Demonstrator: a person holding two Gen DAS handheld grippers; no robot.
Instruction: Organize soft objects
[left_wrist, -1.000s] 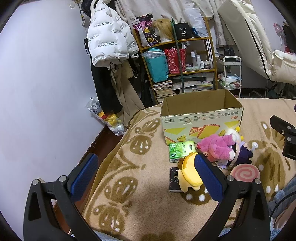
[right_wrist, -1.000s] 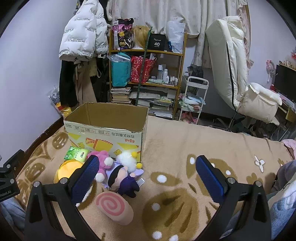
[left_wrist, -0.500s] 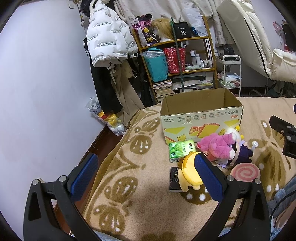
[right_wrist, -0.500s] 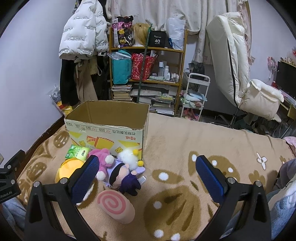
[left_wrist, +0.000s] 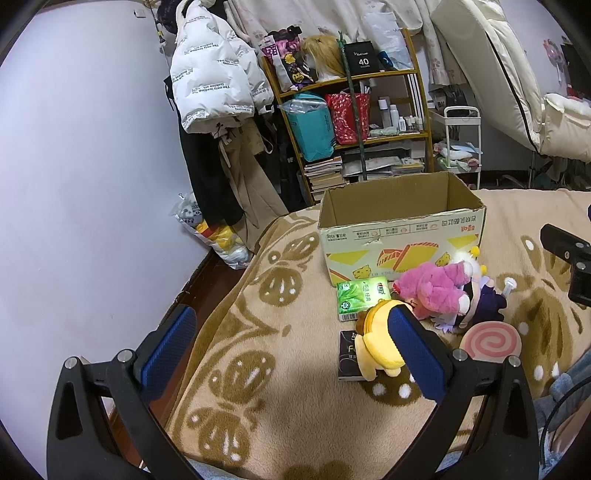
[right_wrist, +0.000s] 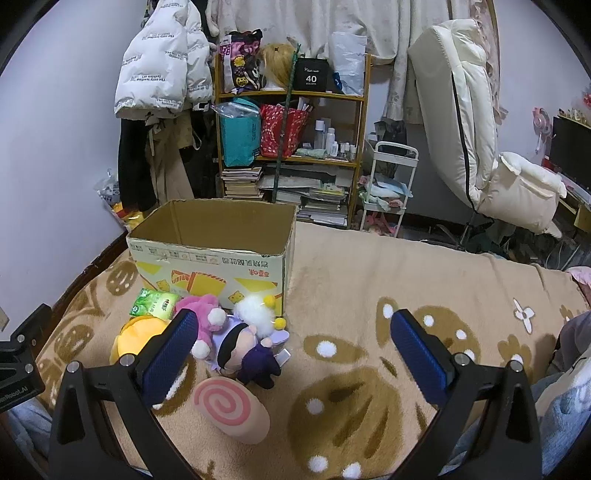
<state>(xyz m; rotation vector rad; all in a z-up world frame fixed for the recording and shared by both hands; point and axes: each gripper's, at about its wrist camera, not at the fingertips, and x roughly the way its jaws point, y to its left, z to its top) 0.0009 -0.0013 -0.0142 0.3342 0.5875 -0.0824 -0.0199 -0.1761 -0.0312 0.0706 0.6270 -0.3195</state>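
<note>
An open cardboard box (left_wrist: 400, 225) (right_wrist: 218, 254) stands on a tan patterned blanket. In front of it lie a pink plush (left_wrist: 432, 290) (right_wrist: 201, 314), a yellow plush (left_wrist: 376, 350) (right_wrist: 142, 334), a dark-haired doll in purple (left_wrist: 480, 302) (right_wrist: 251, 350), a white pom-pom plush (right_wrist: 256, 314) and a pink swirl roll (left_wrist: 491, 341) (right_wrist: 231, 408). My left gripper (left_wrist: 291, 354) is open and empty, left of the pile. My right gripper (right_wrist: 293, 354) is open and empty, above the blanket right of the pile.
A green tissue pack (left_wrist: 362, 295) (right_wrist: 155, 304) and a dark flat box (left_wrist: 349, 356) lie by the toys. The bed's left edge (left_wrist: 207, 273) drops to the floor. A shelf (right_wrist: 291, 147), hanging coats (left_wrist: 218, 92) and a white chair (right_wrist: 476, 129) stand behind.
Both views have shifted only slightly; the right gripper view has dipped a little. Nothing on the blanket has moved and both grippers stay open.
</note>
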